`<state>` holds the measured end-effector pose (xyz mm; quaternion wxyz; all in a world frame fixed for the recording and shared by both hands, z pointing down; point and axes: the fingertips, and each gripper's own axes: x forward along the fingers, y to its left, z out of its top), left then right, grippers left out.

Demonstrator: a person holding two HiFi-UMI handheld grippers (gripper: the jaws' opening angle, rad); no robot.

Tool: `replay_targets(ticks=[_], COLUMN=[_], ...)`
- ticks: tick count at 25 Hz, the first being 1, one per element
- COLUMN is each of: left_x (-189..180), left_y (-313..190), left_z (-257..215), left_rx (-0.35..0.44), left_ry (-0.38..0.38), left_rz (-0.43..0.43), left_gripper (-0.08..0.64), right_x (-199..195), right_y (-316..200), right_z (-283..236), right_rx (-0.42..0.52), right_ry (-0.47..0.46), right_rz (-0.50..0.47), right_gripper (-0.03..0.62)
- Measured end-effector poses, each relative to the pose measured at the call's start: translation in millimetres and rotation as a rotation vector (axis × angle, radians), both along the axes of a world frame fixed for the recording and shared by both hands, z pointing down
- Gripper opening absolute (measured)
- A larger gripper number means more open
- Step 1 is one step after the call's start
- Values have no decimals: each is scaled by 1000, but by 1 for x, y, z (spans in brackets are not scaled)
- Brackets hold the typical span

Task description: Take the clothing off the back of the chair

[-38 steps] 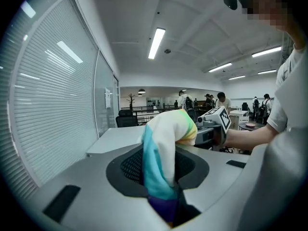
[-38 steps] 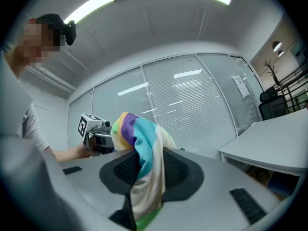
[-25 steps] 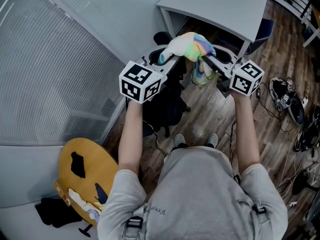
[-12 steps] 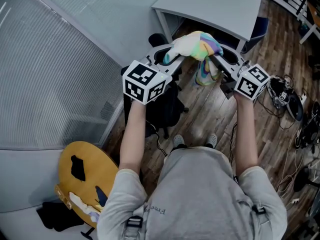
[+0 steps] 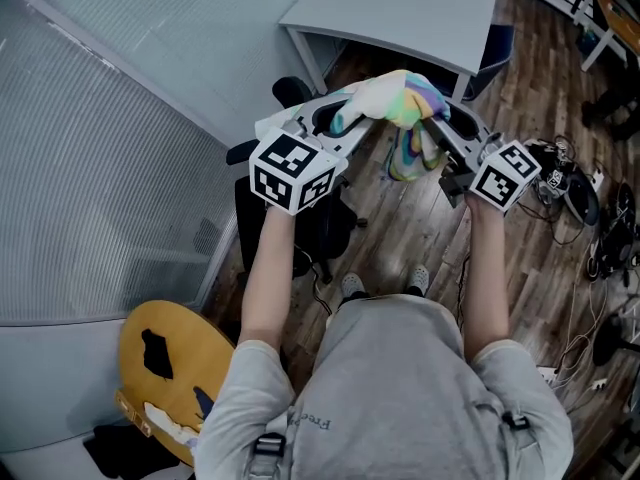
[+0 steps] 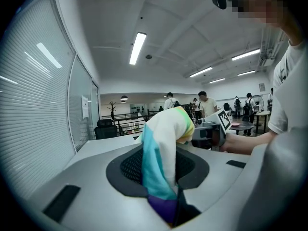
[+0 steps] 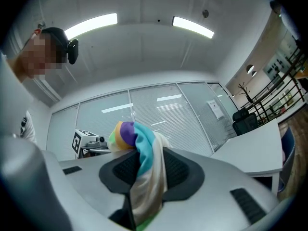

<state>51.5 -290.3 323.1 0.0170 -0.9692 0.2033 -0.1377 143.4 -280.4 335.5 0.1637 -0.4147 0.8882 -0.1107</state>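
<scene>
Rainbow-striped cloth — a garment in white, teal, purple, yellow and green — hangs bunched in the air at about 12 o'clock from the person in the head view, strung between the two tools. The left gripper has its jaws closed on one fold, with teal and purple fabric wedged in the slit between the pads. The right gripper pinches another fold the same way, a pale strip trailing down between its jaws. The black office chair stands below, at about 10 o'clock, by the blinds. No part of the garment appears to touch it, and a loose end dangles over the wooden floor. By that reading the main step looks done: the clothing is off the chair back and carried clear. What may be left is only to put it somewhere, perhaps on the grey desk at 12 o'clock, though the task names no place. No bin or basket plainly shows. A round yellow object at 7 o'clock bears dark and pale scraps — whether it is a tray or a seat cannot be told. A pair of shoes lies among cables at 3 o'clock.
</scene>
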Motion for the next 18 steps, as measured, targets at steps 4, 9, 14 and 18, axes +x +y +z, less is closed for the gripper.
replay_targets(ticks=[4,9,14,18], left_x=[23,49,67,84], left_y=[7,17,23,34], left_z=[2,4,9,15], left_rx=[-8,-13,-29,-43], left_ry=[9,13,14,12], left_rz=[32,77,113,140], left_gripper=[123,123,123,123], right_x=[22,49,65,81], right_y=[9,22,32,46], right_z=[2,5,13,22], right_rx=[-5,-10,-23,-39], right_ry=[-11,-24,-48,-85], right_rz=[36,86,130,166], right_gripper=[133,133,135,135])
